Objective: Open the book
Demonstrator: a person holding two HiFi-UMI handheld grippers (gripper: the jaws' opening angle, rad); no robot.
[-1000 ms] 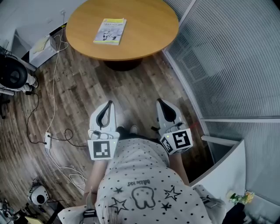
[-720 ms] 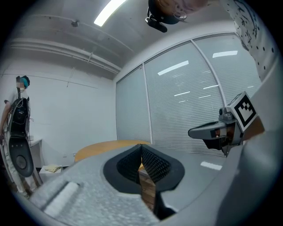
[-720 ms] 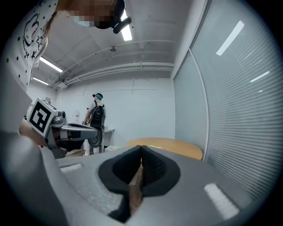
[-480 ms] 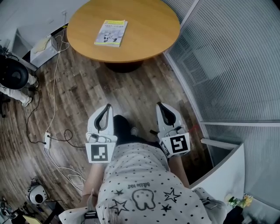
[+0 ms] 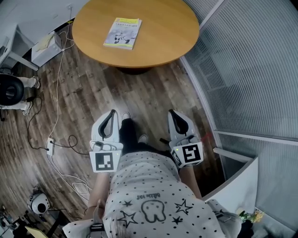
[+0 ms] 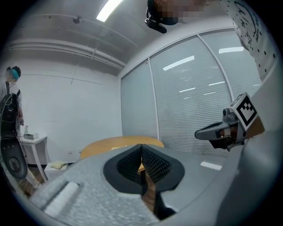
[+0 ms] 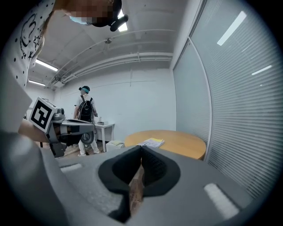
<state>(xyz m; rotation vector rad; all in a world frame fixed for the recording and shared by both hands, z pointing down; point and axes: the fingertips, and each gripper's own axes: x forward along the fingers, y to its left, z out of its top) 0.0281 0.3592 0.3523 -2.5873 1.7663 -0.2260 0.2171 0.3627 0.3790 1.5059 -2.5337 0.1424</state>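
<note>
The round wooden table (image 5: pixel 163 37) carries a closed book (image 5: pixel 123 33), slightly toward 9 o'clock from its centre, and on the plank floor (image 5: pixel 153 93) lies a white cable (image 5: pixel 57 93) with what seems a power strip (image 5: pixel 50 148).

Office meeting room. Round wood table (image 5: pixel 163 28), glass partitions (image 5: pixel 251 69) with blinds (image 5: pixel 270 42), wood-look floor (image 5: pixel 93 93), strip light (image 6: pixel 108 9) on white ceiling (image 6: pixel 66 31), small white desk (image 7: pixel 105 126) at wall (image 7: pixel 141 101), power strip (image 5: pixel 50 148) with cables (image 5: pixel 58 83) on floor.

The book (image 5: pixel 122 33) lies on the table (image 5: pixel 163 32), left of its middle.
</note>
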